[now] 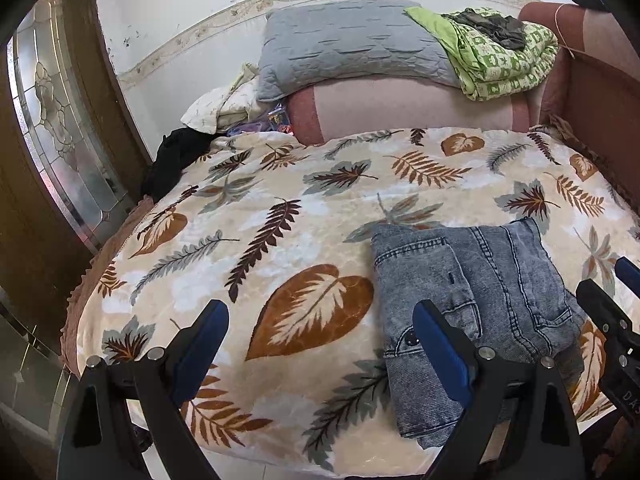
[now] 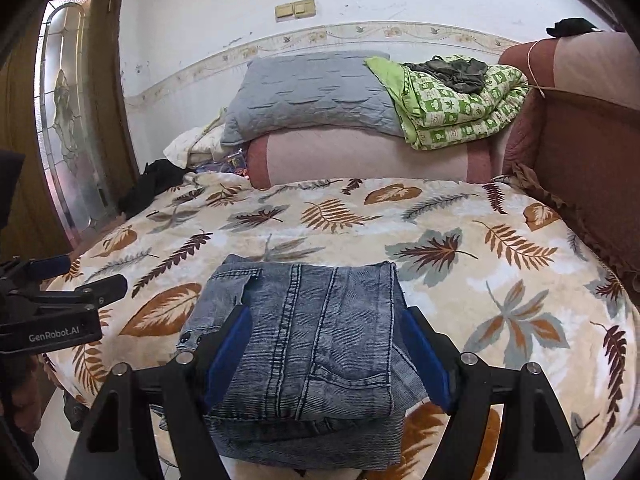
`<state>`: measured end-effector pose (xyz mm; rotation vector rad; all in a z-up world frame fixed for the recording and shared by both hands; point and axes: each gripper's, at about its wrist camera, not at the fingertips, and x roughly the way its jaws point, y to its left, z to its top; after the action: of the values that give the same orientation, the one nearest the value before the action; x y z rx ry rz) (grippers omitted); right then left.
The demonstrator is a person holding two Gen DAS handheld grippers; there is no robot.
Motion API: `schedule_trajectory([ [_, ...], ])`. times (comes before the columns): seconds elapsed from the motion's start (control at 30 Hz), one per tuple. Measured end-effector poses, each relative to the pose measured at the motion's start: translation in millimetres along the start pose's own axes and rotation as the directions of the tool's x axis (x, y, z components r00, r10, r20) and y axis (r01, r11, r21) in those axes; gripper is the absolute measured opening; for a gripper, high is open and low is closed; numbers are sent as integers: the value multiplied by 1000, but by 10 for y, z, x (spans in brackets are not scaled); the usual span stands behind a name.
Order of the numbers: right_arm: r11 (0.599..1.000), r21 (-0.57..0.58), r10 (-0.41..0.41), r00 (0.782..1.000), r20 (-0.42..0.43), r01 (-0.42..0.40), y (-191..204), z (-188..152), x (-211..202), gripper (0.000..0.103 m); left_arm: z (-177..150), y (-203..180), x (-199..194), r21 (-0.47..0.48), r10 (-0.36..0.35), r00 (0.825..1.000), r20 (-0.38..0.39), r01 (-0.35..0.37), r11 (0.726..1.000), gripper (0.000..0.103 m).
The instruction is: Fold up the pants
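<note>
The grey-blue denim pants (image 2: 312, 340) lie folded into a compact stack near the front edge of the bed; they also show in the left wrist view (image 1: 480, 304). My right gripper (image 2: 326, 340) is open, its blue-padded fingers spread either side of the stack's near end. My left gripper (image 1: 320, 328) is open and empty over the leaf-print blanket, left of the pants, with its right finger at the stack's left edge. The right gripper's fingers (image 1: 600, 300) show at the left wrist view's right edge.
A leaf-print blanket (image 1: 280, 200) covers the bed. At the back are a grey pillow (image 2: 308, 92), a green patterned quilt (image 2: 460, 108), and a pink bolster (image 2: 368, 156). A wooden door with glass (image 2: 68, 120) stands at the left. A brown headboard (image 2: 580, 140) is at the right.
</note>
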<state>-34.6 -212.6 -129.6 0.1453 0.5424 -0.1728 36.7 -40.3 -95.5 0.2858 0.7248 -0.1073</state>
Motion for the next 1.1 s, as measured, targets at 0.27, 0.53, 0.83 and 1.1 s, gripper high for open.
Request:
schedule_trajectory([
  [0.27, 999, -17, -29, 999, -28, 28, 21, -10, 62, 80, -68, -51, 72, 15, -7, 1000, -24, 8, 1000, 93],
  [0.53, 998, -17, -53, 998, -45, 52, 0, -10, 90, 80, -94, -97, 108, 33, -3, 999, -35, 4, 999, 93],
  [0.83, 998, 10, -68, 996, -62, 69, -66, -2, 109, 80, -131, -152, 137, 46, -1, 999, -44, 3, 999, 93],
  [1.1, 995, 20, -92, 992, -85, 94, -106, -7, 159, 80, -160, -181, 179, 46, -1, 999, -54, 3, 999, 93],
])
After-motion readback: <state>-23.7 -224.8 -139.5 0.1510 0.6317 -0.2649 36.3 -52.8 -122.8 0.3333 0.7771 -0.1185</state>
